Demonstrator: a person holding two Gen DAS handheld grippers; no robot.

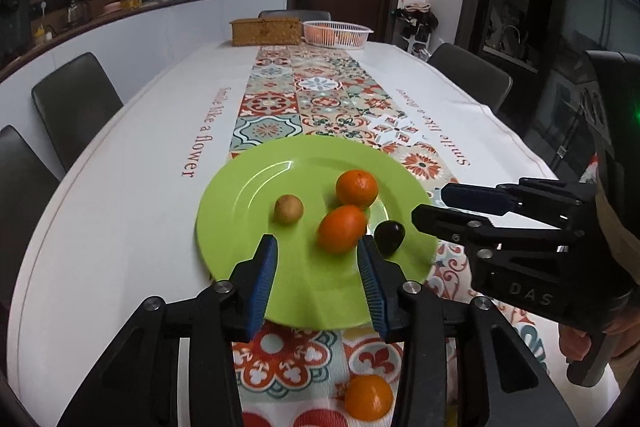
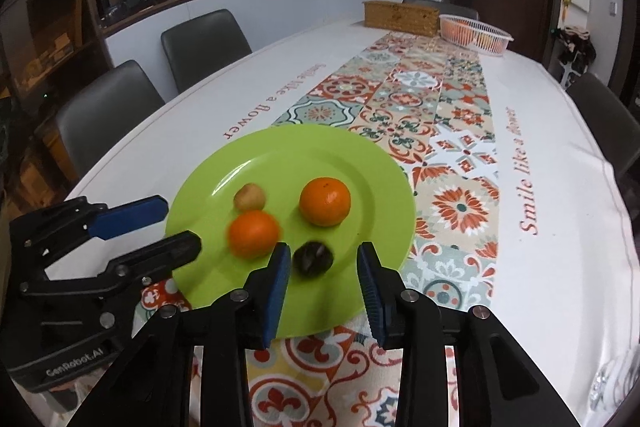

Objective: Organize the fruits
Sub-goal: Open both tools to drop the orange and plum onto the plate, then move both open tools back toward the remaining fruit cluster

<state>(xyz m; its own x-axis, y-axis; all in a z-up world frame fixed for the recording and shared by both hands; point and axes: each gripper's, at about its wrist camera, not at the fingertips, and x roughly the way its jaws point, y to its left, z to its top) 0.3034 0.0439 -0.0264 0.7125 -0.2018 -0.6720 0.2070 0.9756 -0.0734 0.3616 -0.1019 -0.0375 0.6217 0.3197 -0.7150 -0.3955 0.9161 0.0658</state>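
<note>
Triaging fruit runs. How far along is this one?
Done: four fruits on the green plate: two oranges, a small brown fruit, a dark fruit. In hand: nothing; the left tool and right tool stand open over the plate's near side. Left: a loose orange on the table runner, off the plate.

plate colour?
Lime green. The plate shows best in the right wrist view.
</note>
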